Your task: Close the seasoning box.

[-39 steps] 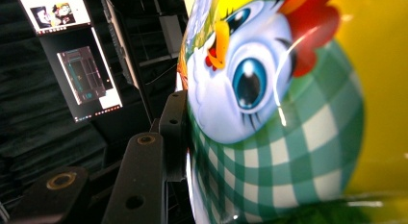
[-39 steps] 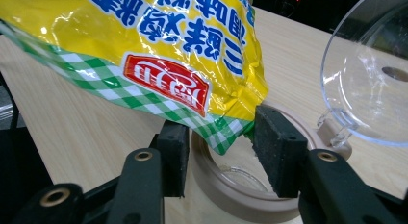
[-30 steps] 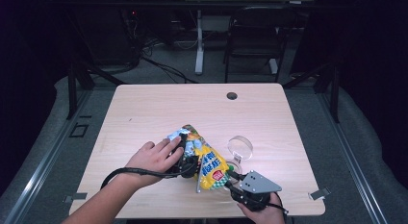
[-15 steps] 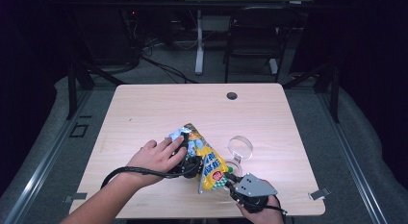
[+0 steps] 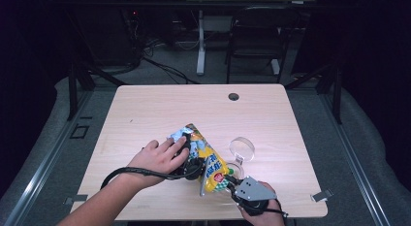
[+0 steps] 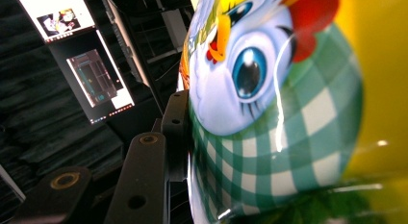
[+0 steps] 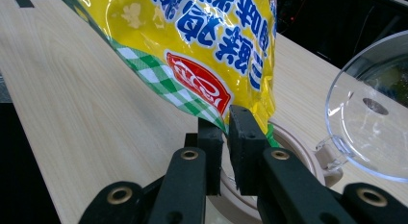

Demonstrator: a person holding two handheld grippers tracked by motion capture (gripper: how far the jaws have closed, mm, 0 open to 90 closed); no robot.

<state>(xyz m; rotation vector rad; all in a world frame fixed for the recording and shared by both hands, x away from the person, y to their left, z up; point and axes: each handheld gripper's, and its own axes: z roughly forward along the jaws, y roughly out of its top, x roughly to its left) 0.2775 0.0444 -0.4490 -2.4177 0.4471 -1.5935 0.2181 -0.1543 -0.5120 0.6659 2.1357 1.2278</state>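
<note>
Right gripper view has the right gripper [image 7: 225,137] pinching the lower corner of the yellow snack bag [image 7: 192,46], jaws pressed onto the seam just above a round container [image 7: 293,152] with a hinged clear lid [image 7: 370,113]. The bag's long axis slants up and away across the table [image 5: 145,114] toward the left gripper [image 5: 191,163], probably clamped on its side.

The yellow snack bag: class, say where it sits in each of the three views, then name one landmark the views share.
High view: the snack bag stands low in the middle, between both grippers.
Left gripper view: its cartoon face and green checks cover the right side.
Right gripper view: it hangs at top centre, its bottom corner pinched by the jaws.
Shared landmark: the bag's green check pattern.
</note>
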